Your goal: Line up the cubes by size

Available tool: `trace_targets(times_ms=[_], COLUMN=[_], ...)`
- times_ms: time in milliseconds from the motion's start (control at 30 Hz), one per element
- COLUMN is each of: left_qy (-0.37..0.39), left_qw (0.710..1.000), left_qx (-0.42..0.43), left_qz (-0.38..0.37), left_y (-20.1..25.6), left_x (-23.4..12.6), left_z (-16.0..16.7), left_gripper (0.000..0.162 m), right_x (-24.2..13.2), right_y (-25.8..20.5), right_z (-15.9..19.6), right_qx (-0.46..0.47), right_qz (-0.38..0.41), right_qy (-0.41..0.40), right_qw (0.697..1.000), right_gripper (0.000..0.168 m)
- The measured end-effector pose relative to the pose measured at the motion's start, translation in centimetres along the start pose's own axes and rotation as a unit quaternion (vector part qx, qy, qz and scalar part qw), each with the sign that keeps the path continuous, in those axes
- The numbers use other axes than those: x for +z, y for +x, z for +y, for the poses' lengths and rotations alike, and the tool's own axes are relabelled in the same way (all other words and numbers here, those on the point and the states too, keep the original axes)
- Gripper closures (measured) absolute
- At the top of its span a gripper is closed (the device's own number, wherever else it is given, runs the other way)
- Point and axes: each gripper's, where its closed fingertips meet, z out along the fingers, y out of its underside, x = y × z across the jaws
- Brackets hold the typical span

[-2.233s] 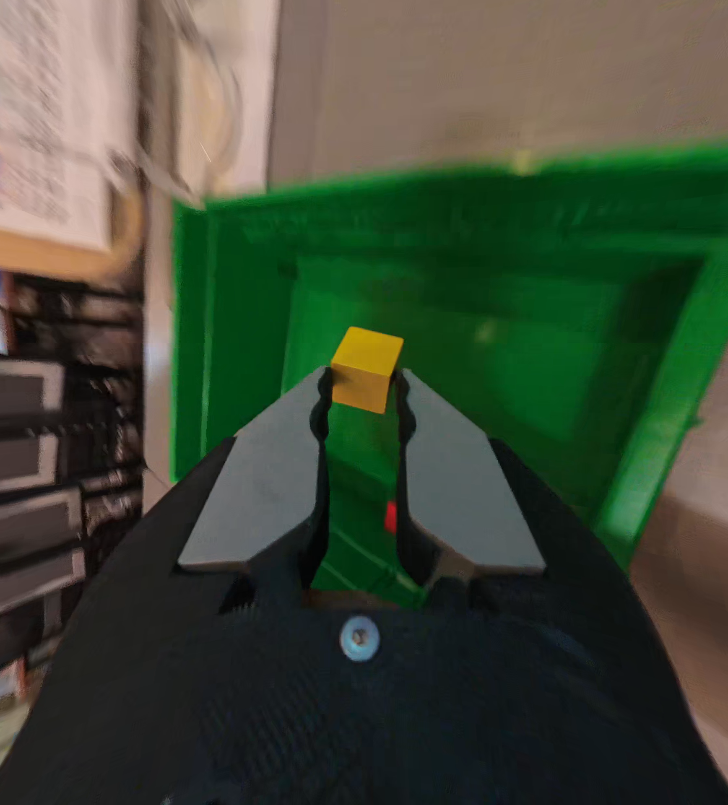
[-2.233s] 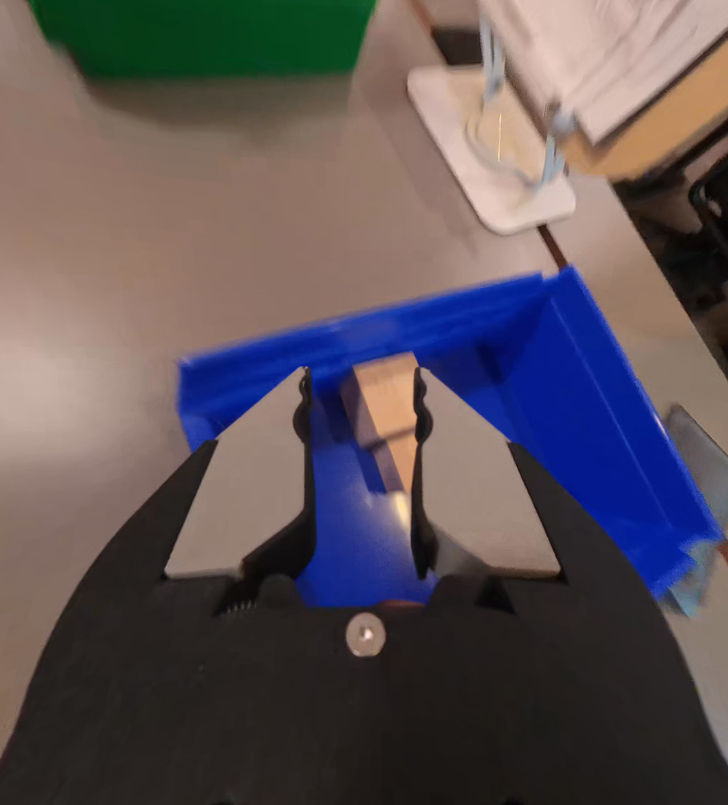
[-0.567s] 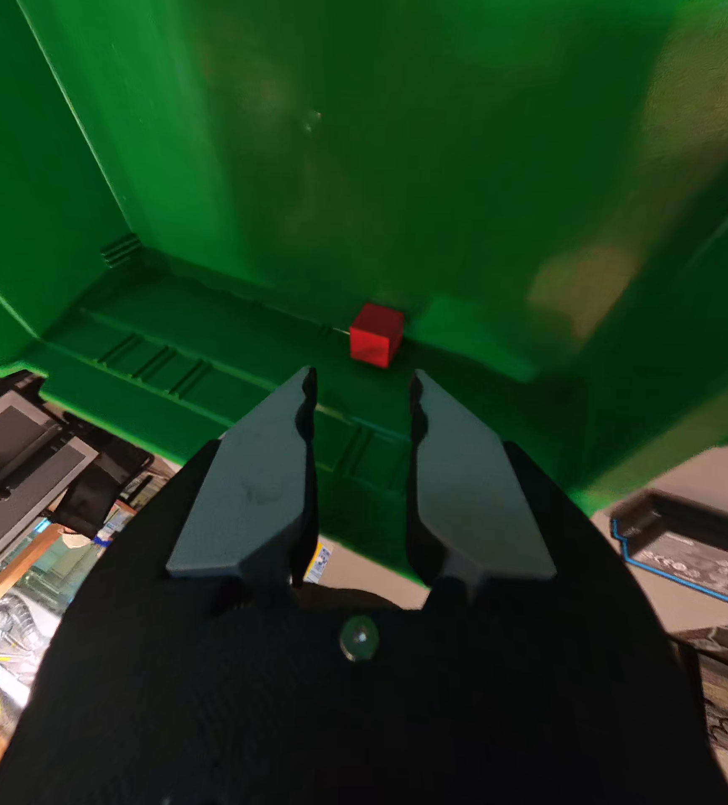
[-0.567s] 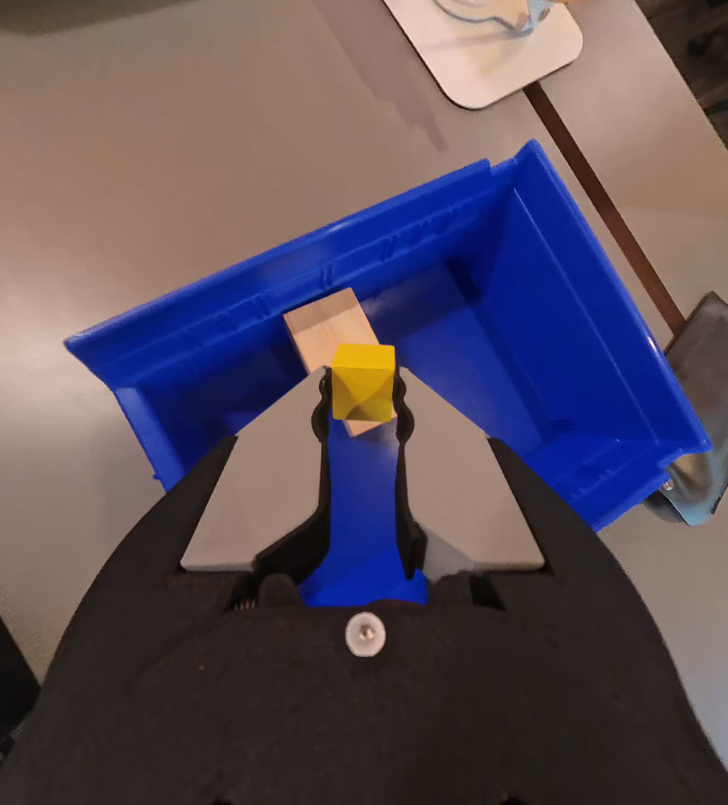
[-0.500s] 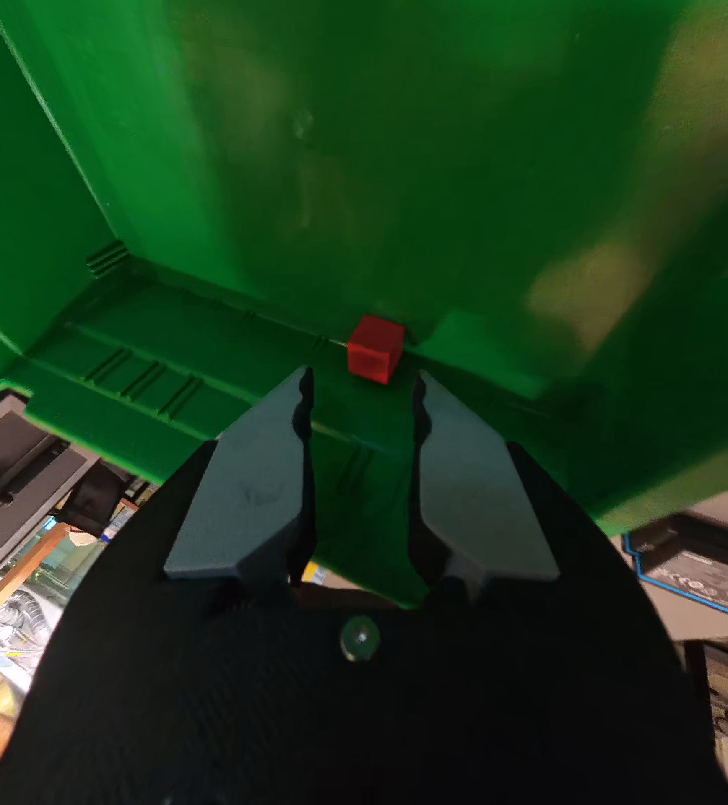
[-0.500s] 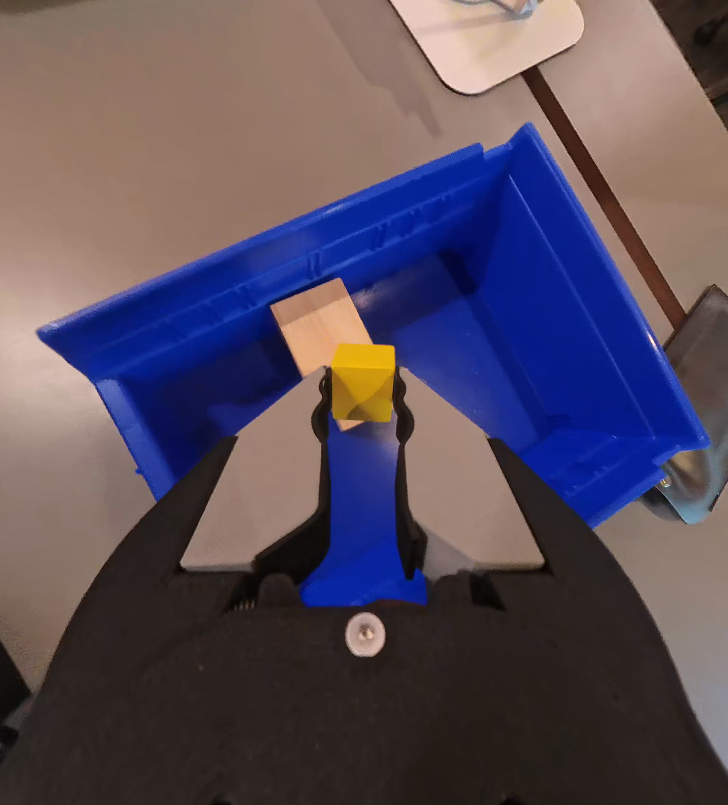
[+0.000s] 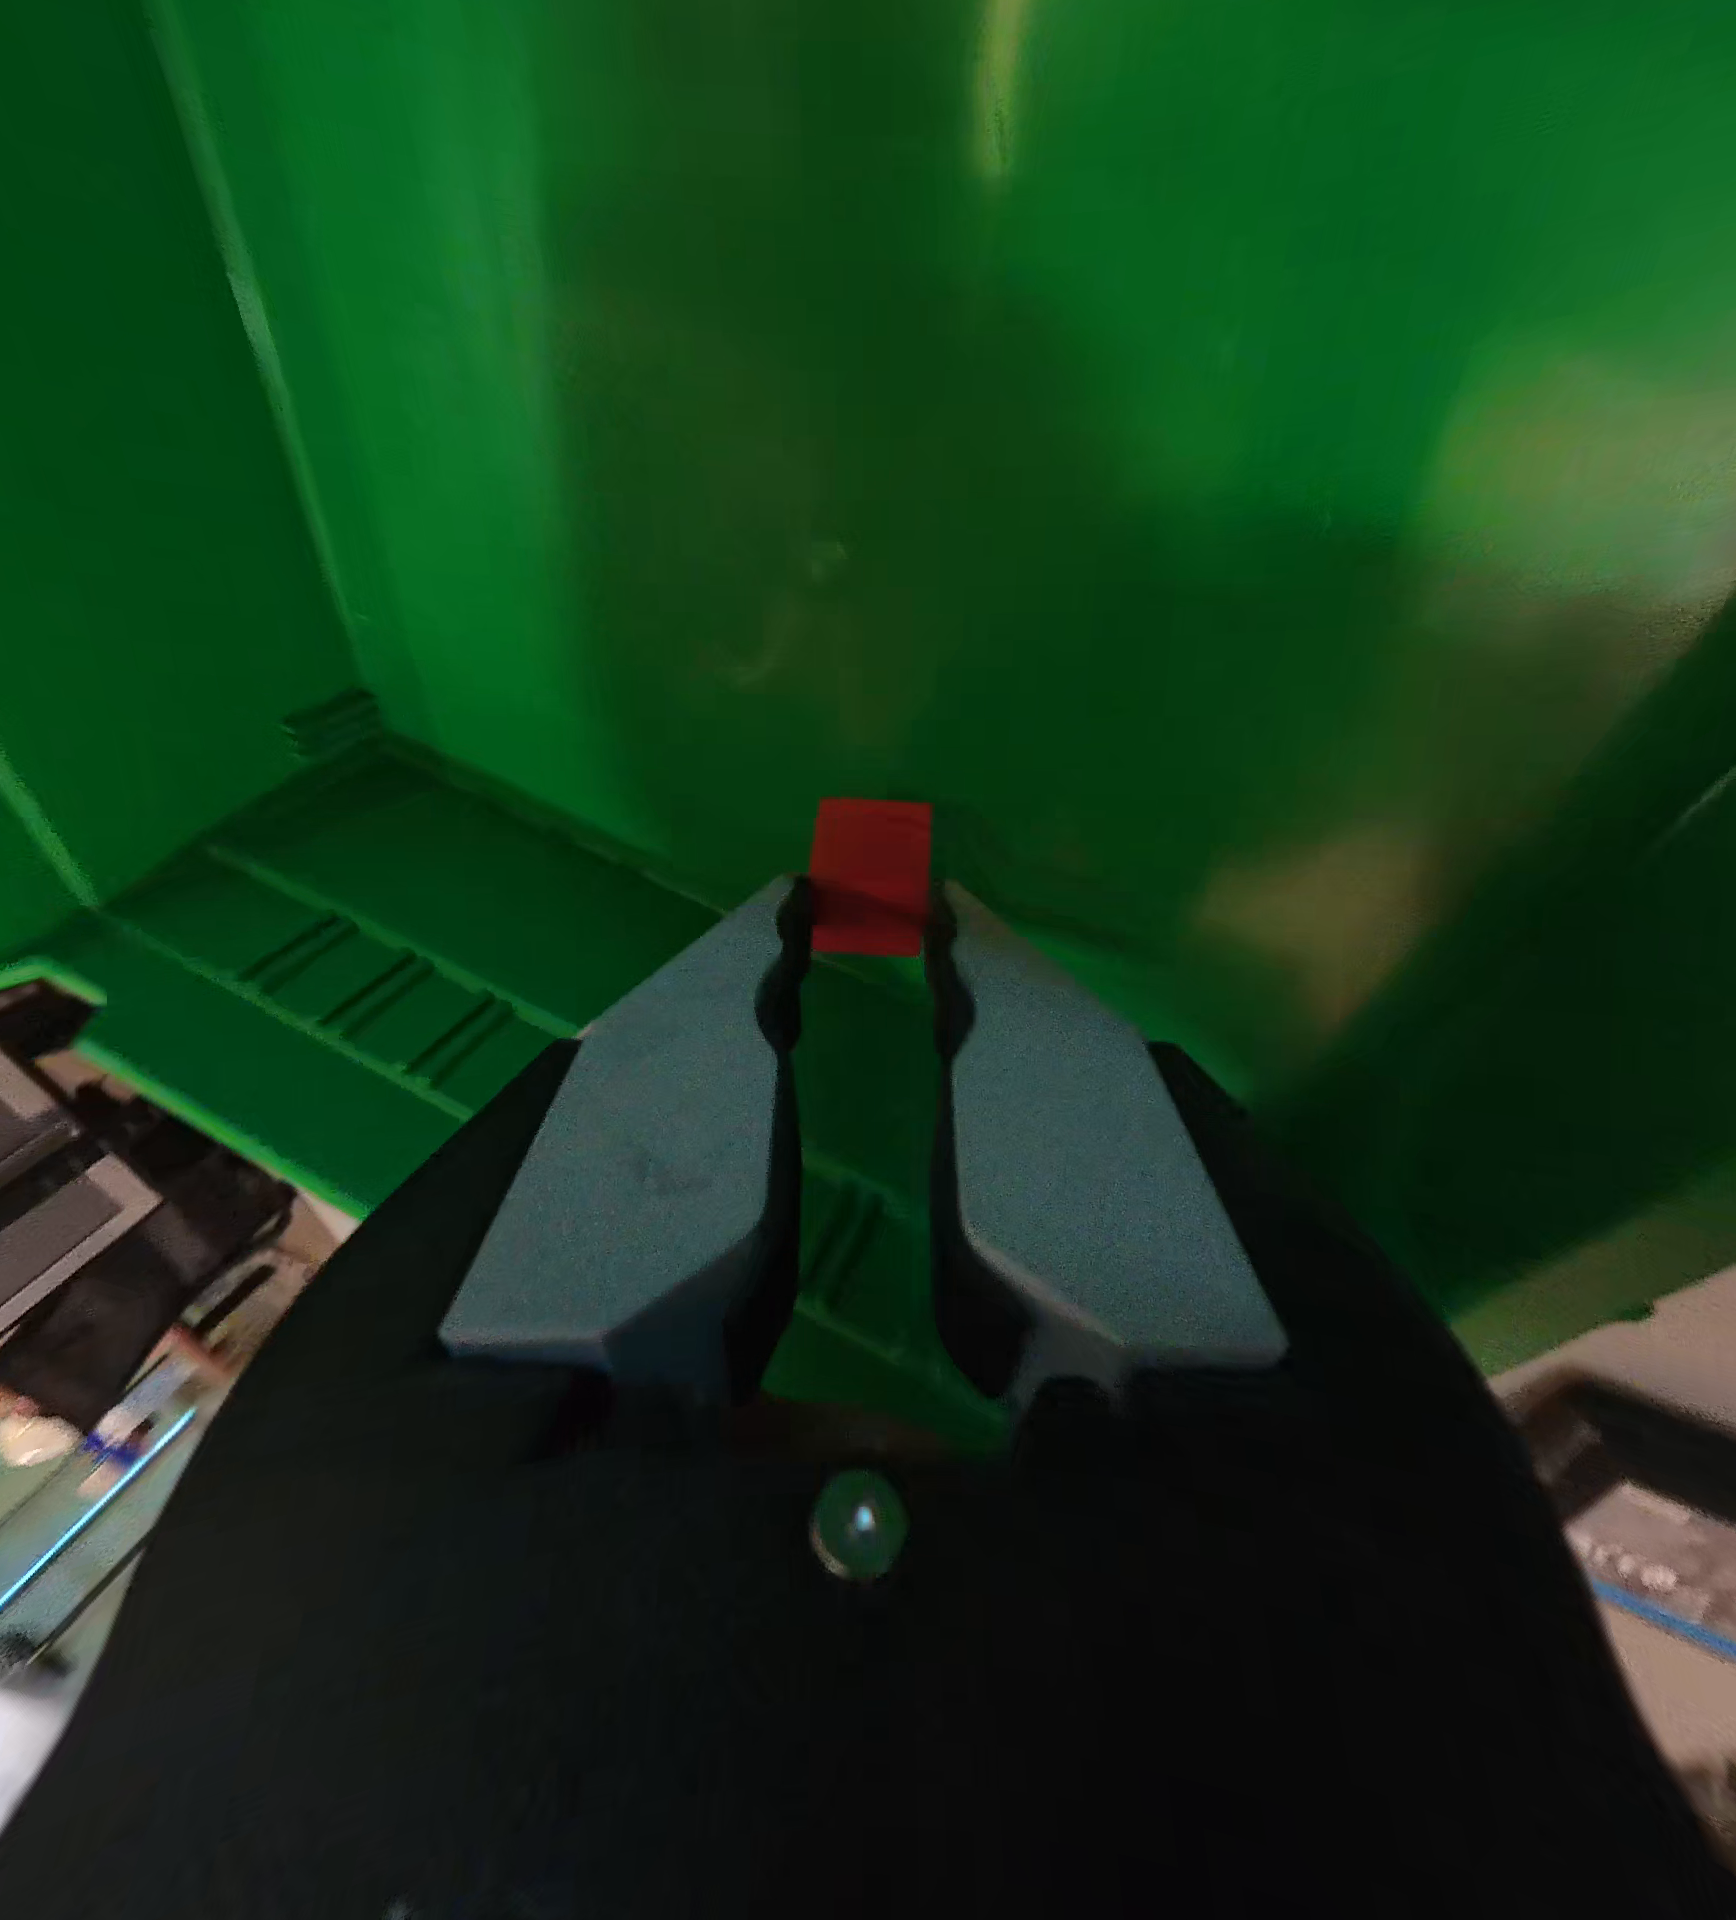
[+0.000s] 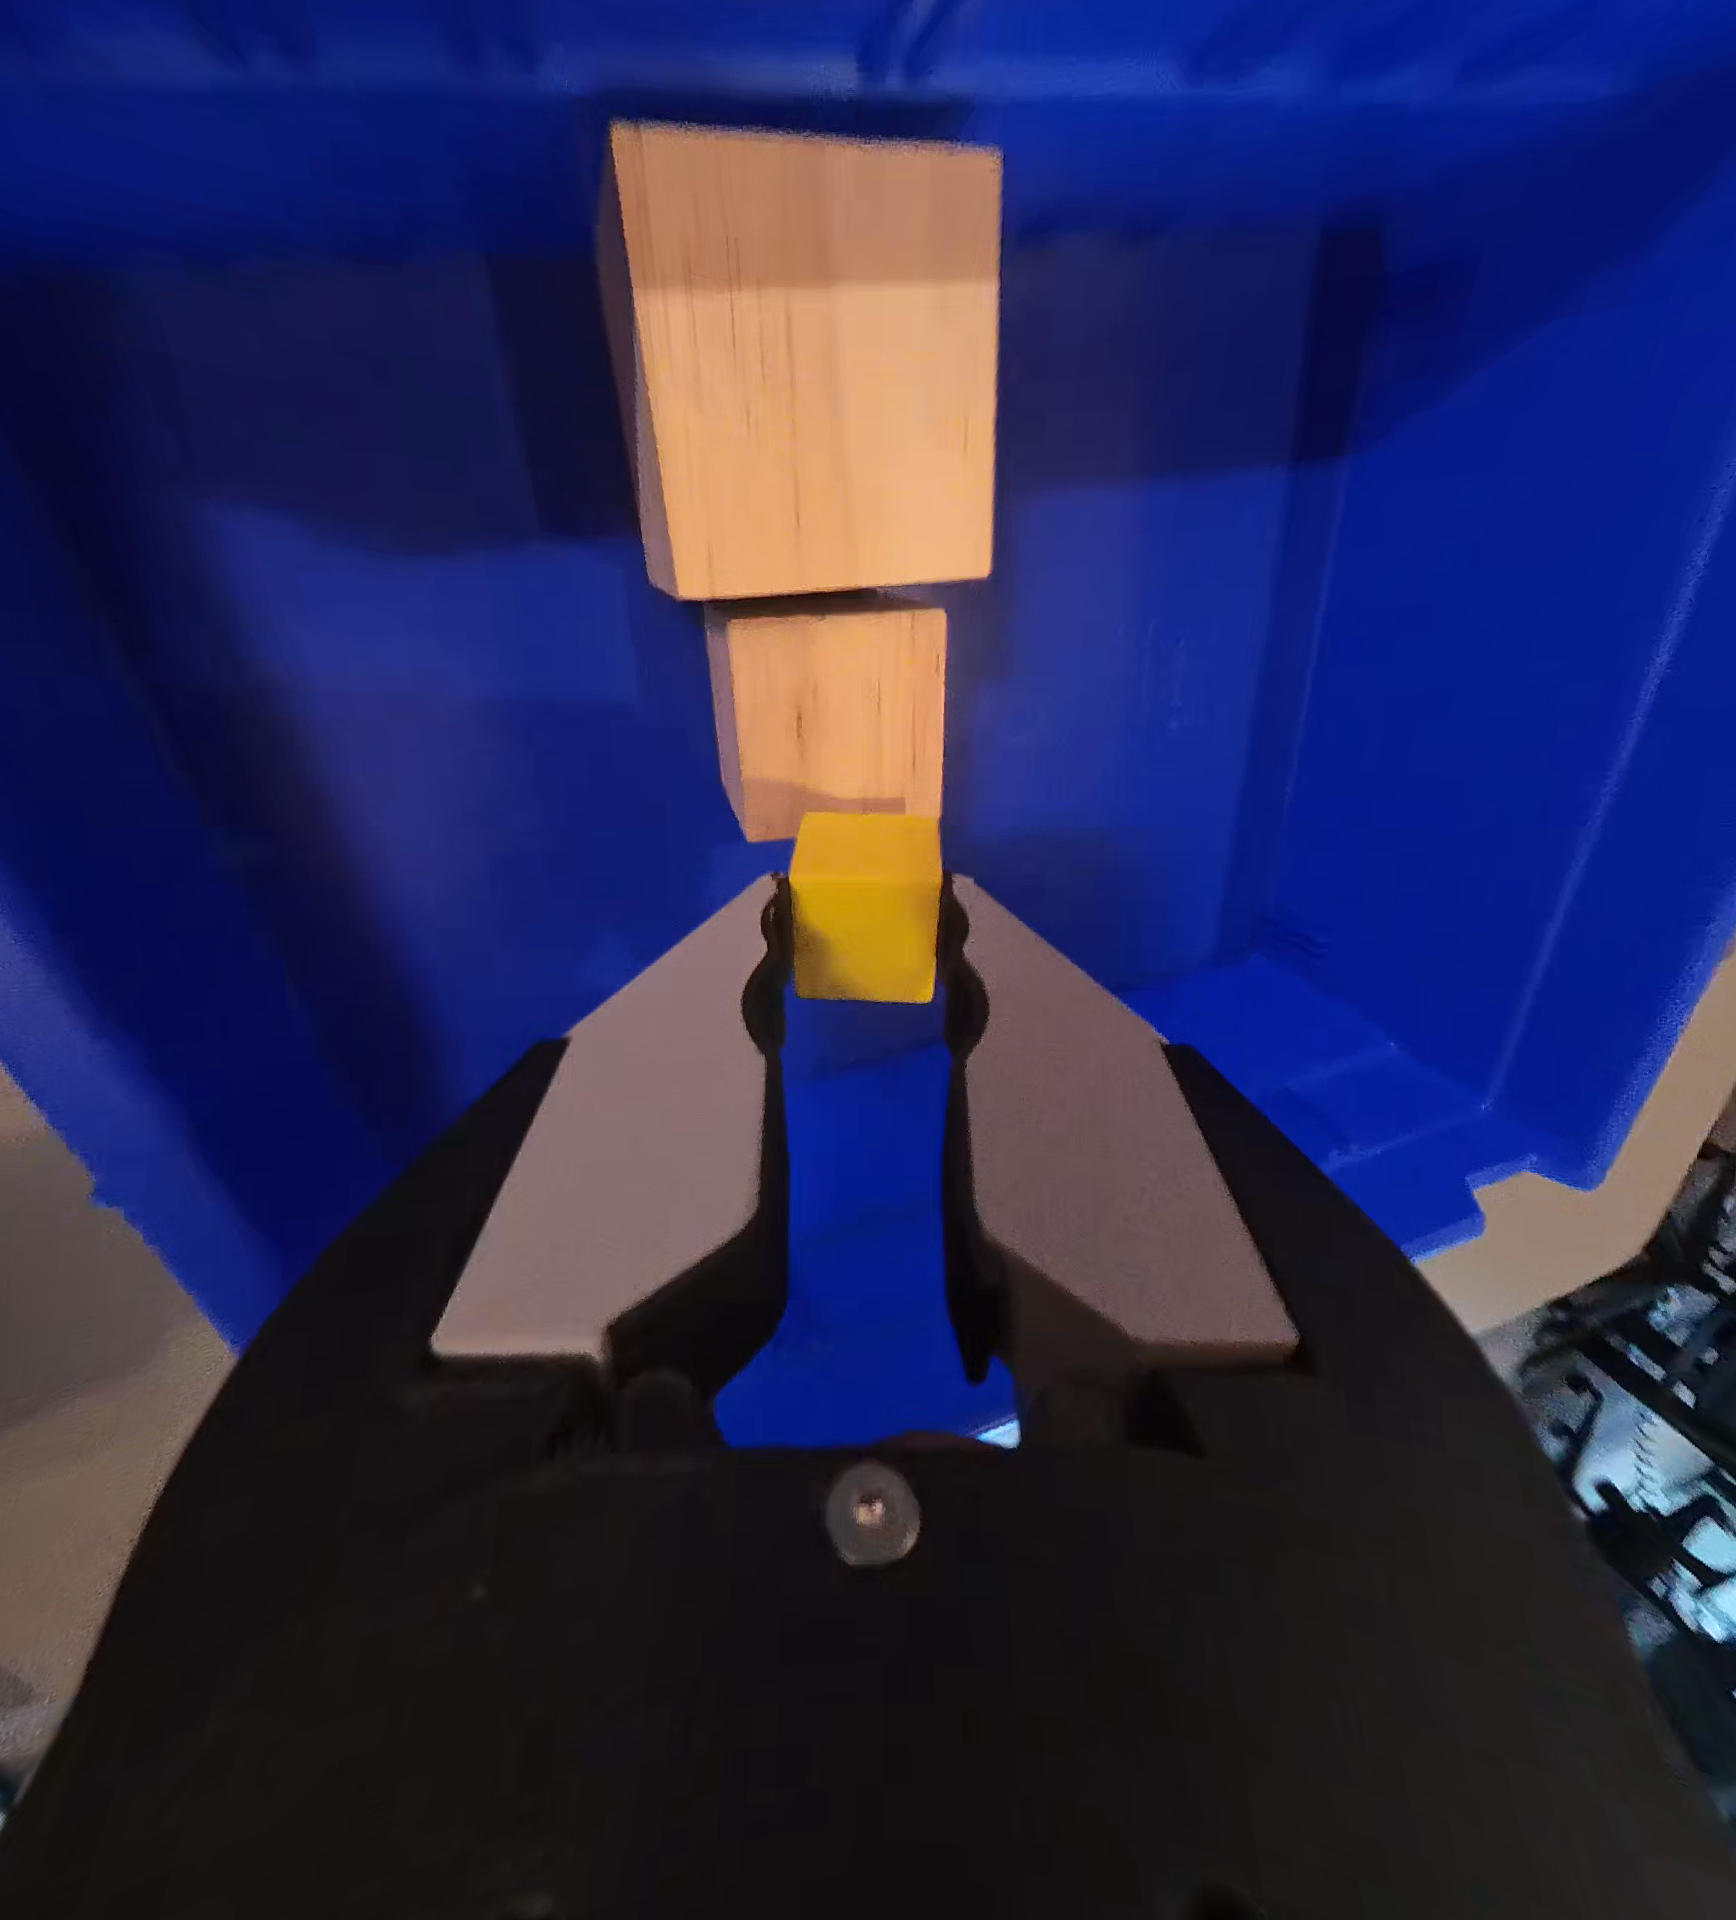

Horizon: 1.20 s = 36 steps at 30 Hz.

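Carefully, with my right claw (image 8: 864, 914) clenched on the small yellow wooden cube (image 8: 864, 906), I'd seat it flush behind the mid-sized pale wooden cube (image 8: 836, 717) inside the blue plastic bin (image 8: 1466, 623), while my left claw (image 7: 866, 914) pinches the tiny red cube (image 7: 870, 871) in the green plastic bin (image 7: 531, 416).

My right gripper (image 8: 862, 902) pinches a small yellow cube (image 8: 864, 906) between its fingertips inside the blue bin (image 8: 1466, 623). At twelve o'clock from it a medium wooden cube (image 8: 833, 717) sits, with a large wooden cube (image 8: 812, 364) beyond, all in one line.
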Motion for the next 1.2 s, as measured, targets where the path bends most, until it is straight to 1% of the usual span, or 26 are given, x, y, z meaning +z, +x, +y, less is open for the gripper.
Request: trace_targets(times_ms=[100, 200, 333, 467, 533, 567, 633, 700, 733, 800, 833, 867, 900, 967, 1000, 1033, 1100, 1167, 1200], left_qy=[0.097, 0.203, 0.358, 0.465, 0.510, 0.533, 0.581, 0.608, 0.617, 0.634, 0.645, 0.655, 0.664, 0.680, 0.689, 0.697, 0.710, 0.710, 0.703], left_qw=[0.994, 0.976, 0.927, 0.877, 0.850, 0.834, 0.801, 0.781, 0.774, 0.761, 0.752, 0.742, 0.734, 0.720, 0.712, 0.705, 0.693, 0.693, 0.699], left_qx=[-0.033, -0.058, -0.090, -0.084, -0.086, -0.088, -0.090, -0.082, -0.074, -0.052, -0.043, -0.036, -0.029, -0.011, -0.003, 0.005, 0.012, 0.016, 0.016], left_qz=[-0.026, -0.054, -0.066, -0.086, -0.103, -0.109, -0.112, -0.117, -0.121, -0.127, -0.132, -0.139, -0.142, -0.139, -0.136, -0.132, -0.128, -0.123, -0.128], left_y=[-1.0, -1.9, -1.9, -1.2, -1.2, -1.2, -0.9, -0.2, 0.3, 1.5, 2.1, 2.5, 2.9, 3.9, 4.5, 5.0, 5.6, 6.1, 6.0], left_x=[-2.7, -5.8, -10.0, -13.6, -15.7, -16.9, -19.3, -21.0, -21.7, -22.9, -23.5, -24.2, -24.7, -25.5, -25.8, -26.2, -26.8, -26.9, -26.7], left_z=[-2.7, -5.5, -10.2, -15.1, -17.4, -18.5, -20.7, -22.8, -23.9, -26.0, -26.9, -27.8, -28.6, -30.1, -30.7, -31.2, -32.0, -32.7, -32.9], left_gripper=[0.143, 0.143, 0.142, 0.143, 0.143, 0.143, 0.143, 0.143, 0.143, 0.143, 0.143, 0.143, 0.143, 0.143, 0.143, 0.143, 0.143, 0.143, 0.143], right_x=[0.4, 1.0, 2.5, 4.0, 3.7, 3.4, 2.1, -0.4, -2.0, -5.7, -7.8, -10.1, -12.5, -16.7, -17.8, -18.0, -17.8, -18.5, -18.9], right_y=[0.3, 0.1, -0.5, -0.7, -0.5, -0.3, 0.2, 1.2, 1.4, 1.2, 0.9, 0.2, -1.0, -4.0, -5.6, -6.8, -9.0, -10.6, -11.0], right_z=[0.7, 2.1, 2.0, 1.1, 0.7, 0.7, 0.5, -1.0, -2.3, -5.7, -7.6, -9.8, -12.0, -15.7, -17.0, -18.2, -20.3, -21.8, -22.3], right_qx=[-0.002, -0.002, 0.003, 0.013, 0.038, 0.051, 0.081, 0.114, 0.138, 0.192, 0.217, 0.240, 0.255, 0.258, 0.249, 0.242, 0.224, 0.211, 0.207], right_qz=[-0.006, -0.018, -0.037, -0.042, -0.047, -0.047, -0.048, -0.030, -0.028, -0.049, -0.067, -0.102, -0.158, -0.284, -0.337, -0.371, -0.409, -0.459, -0.477], right_qy=[-0.018, -0.050, -0.048, -0.044, -0.030, -0.024, 0.006, 0.085, 0.140, 0.261, 0.323, 0.391, 0.456, 0.547, 0.562, 0.563, 0.559, 0.564, 0.569], right_qw=[1.000, 0.999, 0.998, 0.998, 0.998, 0.997, 0.996, 0.989, 0.980, 0.945, 0.919, 0.883, 0.838, 0.744, 0.713, 0.698, 0.686, 0.653, 0.637], right_gripper=[0.142, 0.142, 0.142, 0.142, 0.140, 0.132, 0.127, 0.125, 0.121, 0.120, 0.121, 0.123, 0.123, 0.123, 0.121, 0.120, 0.114, 0.114, 0.113])
